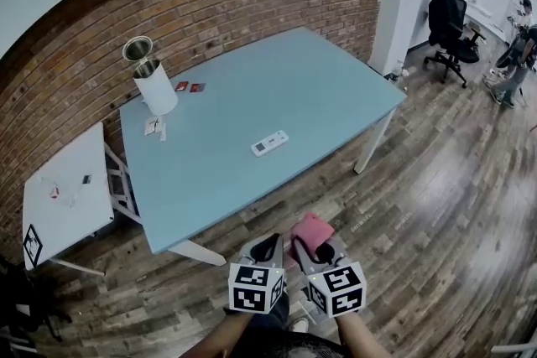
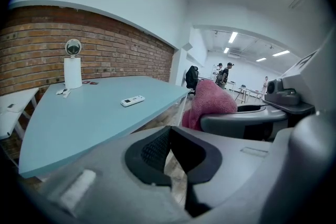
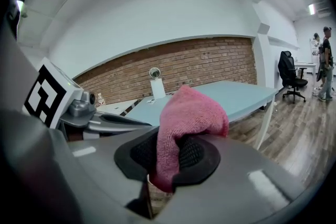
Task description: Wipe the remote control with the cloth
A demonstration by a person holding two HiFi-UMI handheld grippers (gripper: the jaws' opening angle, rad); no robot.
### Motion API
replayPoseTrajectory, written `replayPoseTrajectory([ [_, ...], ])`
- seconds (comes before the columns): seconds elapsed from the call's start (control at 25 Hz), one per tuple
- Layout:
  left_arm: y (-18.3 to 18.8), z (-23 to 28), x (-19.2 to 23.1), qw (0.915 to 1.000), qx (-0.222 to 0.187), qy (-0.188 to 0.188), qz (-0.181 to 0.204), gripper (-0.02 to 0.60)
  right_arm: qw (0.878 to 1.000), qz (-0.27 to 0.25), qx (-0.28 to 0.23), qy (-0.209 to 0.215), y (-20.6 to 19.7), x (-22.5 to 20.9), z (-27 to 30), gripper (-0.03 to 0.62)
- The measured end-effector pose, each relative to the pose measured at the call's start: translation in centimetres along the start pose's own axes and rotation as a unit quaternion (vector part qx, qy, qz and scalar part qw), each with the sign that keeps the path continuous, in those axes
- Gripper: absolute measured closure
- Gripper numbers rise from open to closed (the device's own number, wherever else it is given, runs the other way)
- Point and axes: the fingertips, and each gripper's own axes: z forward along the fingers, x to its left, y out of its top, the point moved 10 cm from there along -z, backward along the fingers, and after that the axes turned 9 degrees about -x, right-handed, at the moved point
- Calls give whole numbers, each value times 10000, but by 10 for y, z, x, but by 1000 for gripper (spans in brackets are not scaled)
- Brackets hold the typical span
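A white remote control (image 1: pixel 269 143) lies near the middle of the light blue table (image 1: pixel 319 88); the left gripper view also catches the remote (image 2: pixel 132 100) on the tabletop. My right gripper (image 1: pixel 304 244) is shut on a pink cloth (image 1: pixel 311 232), which sticks up between its jaws as a folded bunch (image 3: pixel 185 118). My left gripper (image 1: pixel 273 246) is shut with nothing in it, its black pads (image 2: pixel 157 152) touching. Both grippers hover side by side over the wooden floor, short of the table's near edge and well apart from the remote.
A white cylinder with a round metal top (image 1: pixel 153 80) stands at the table's far left corner, with small red items (image 1: pixel 190 86) and white bits beside it. A small white side table (image 1: pixel 67 189) stands left. A black office chair (image 1: pixel 449 21) and people are at the far right.
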Motion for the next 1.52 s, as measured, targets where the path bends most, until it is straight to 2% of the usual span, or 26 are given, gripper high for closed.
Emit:
replayPoseTrajectory([
  [0.44, 31, 100, 64, 9997, 216, -86, 126, 583, 9994, 30, 353, 11, 25, -50, 97, 531],
  [0.64, 38, 140, 86, 9973, 383, -54, 627, 583, 9984, 33, 549, -87, 35, -71, 129, 531],
  [0.76, 41, 158, 100, 9957, 498, -52, 775, 581, 9980, -14, 620, -144, 44, -80, 147, 531],
  [0.96, 53, 181, 120, 9898, 661, -169, 1254, 580, 9971, -182, 732, -105, 56, -88, 174, 531],
  [1.04, 58, 188, 129, 9877, 742, -237, 1352, 532, 9970, -218, 739, -87, 60, -89, 182, 531],
  [1.16, 66, 201, 138, 9845, 827, -302, 1517, 529, 9970, -254, 731, -63, 64, -93, 191, 531],
  [1.24, 69, 210, 143, 9811, 917, -363, 1667, 488, 9970, -229, 732, -51, 65, -98, 196, 531],
  [1.4, 76, 230, 152, 9757, 1007, -465, 1891, 446, 9974, -124, 710, -5, 64, -111, 210, 531],
  [1.52, 77, 249, 156, 9713, 1183, -703, 1938, 400, 9972, -118, 721, 136, 65, -123, 222, 531],
])
